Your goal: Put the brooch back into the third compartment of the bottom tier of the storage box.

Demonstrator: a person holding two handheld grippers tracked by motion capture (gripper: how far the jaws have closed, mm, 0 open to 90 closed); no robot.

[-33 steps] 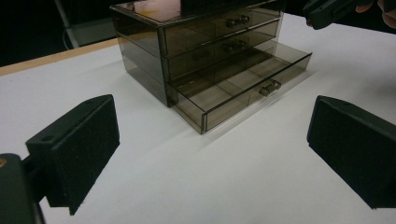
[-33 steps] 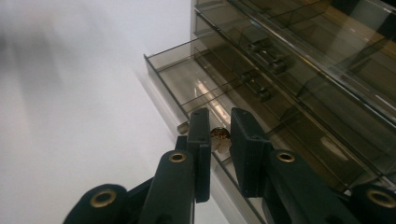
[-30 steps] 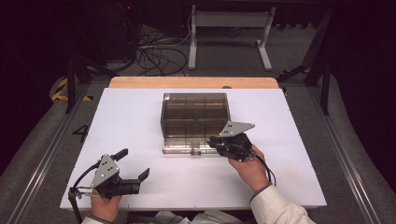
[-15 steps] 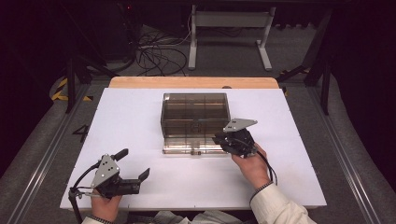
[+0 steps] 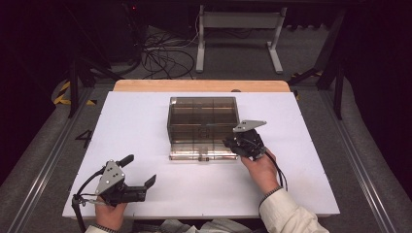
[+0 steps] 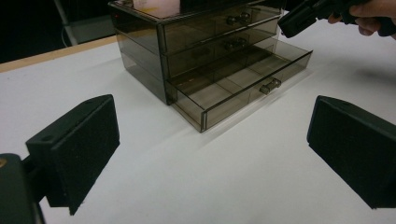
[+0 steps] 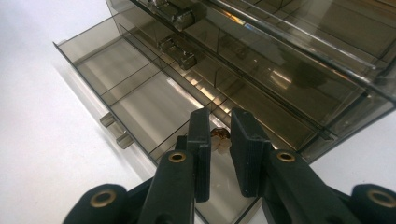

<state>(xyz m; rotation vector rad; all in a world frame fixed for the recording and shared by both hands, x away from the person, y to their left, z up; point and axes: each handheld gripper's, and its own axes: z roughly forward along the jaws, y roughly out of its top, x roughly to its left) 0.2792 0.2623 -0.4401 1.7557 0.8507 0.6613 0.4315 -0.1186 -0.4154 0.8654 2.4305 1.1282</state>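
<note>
**Small item held over the open bottom drawer**

The right gripper [image 7: 219, 140] has its jaws drawn nearly together, pinching a small pale and brownish item [image 7: 219, 135] at the tips; what it is exactly is too small to tell. Just below and ahead of the tips lies the bottom drawer [image 7: 140, 107] of a smoky clear organizer [image 5: 203, 121], pulled out toward the person. The gripper points down into the drawer's near right compartment, judging by the dividers beside the tips. That tilt makes sense: it comes in from above the drawer's low front wall and under the shut drawer overhead, so the item can drop into a cell rather than onto the table [image 5: 311, 160].

The drawer's knob [image 7: 116, 130] sits well to the left of the jaws in the right gripper view, clear of them. The two upper drawers are closed, their knobs above and beyond the tips.

The left gripper [image 5: 141, 174] rests low on the table, well apart from the organizer, jaws spread wide with nothing between the pads [image 6: 84, 140]. It looks parked out of the way, facing the organizer's front corner.

The likely step is placing: the item appears not yet released, and the drawer would need closing afterward.
</note>
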